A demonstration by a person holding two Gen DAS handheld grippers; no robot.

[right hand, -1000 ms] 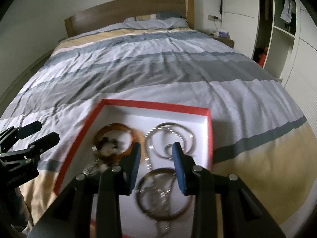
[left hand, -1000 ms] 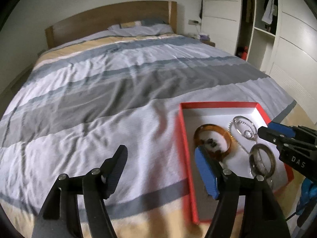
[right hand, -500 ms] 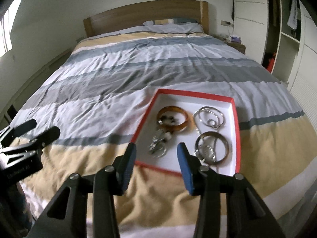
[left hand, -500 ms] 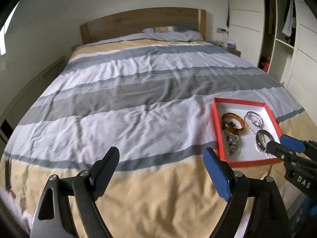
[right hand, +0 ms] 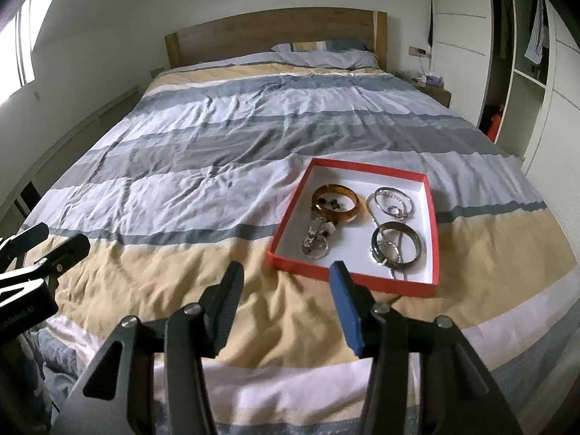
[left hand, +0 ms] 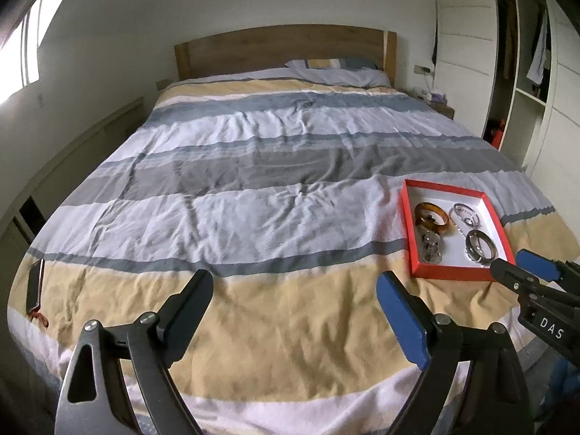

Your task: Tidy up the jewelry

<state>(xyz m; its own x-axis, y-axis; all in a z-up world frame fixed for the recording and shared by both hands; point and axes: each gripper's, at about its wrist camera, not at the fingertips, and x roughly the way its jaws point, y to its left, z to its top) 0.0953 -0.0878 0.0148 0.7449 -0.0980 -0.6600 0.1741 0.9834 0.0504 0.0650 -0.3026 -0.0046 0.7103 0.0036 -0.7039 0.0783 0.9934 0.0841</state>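
A red-rimmed white tray [right hand: 431, 217] [left hand: 407, 228] lies near the foot of the striped bed. In it sit an amber bangle [right hand: 337, 203] [left hand: 431, 217] with small dark pieces inside, a silver ring-and-chain piece [right hand: 389, 201], a dark metal bangle [right hand: 397, 244] [left hand: 480, 244] and a silver cluster [right hand: 317, 239]. My right gripper [right hand: 288, 291] hangs over the yellow stripe just short of the tray, jaws opening, nothing between them. My left gripper [left hand: 295, 299] is well left of the tray, wide apart and still opening, empty.
A dark phone [left hand: 34, 284] with a red strap lies at the bed's left corner. A wooden headboard [right hand: 272, 36] and pillows are at the far end. A nightstand [right hand: 435, 92] and white wardrobe [right hand: 525, 72] stand to the right.
Both grippers have pulled back and up from the tray, which now looks smaller and farther. Both sets of jaws have spread wider. The jewelry stays in the tray.
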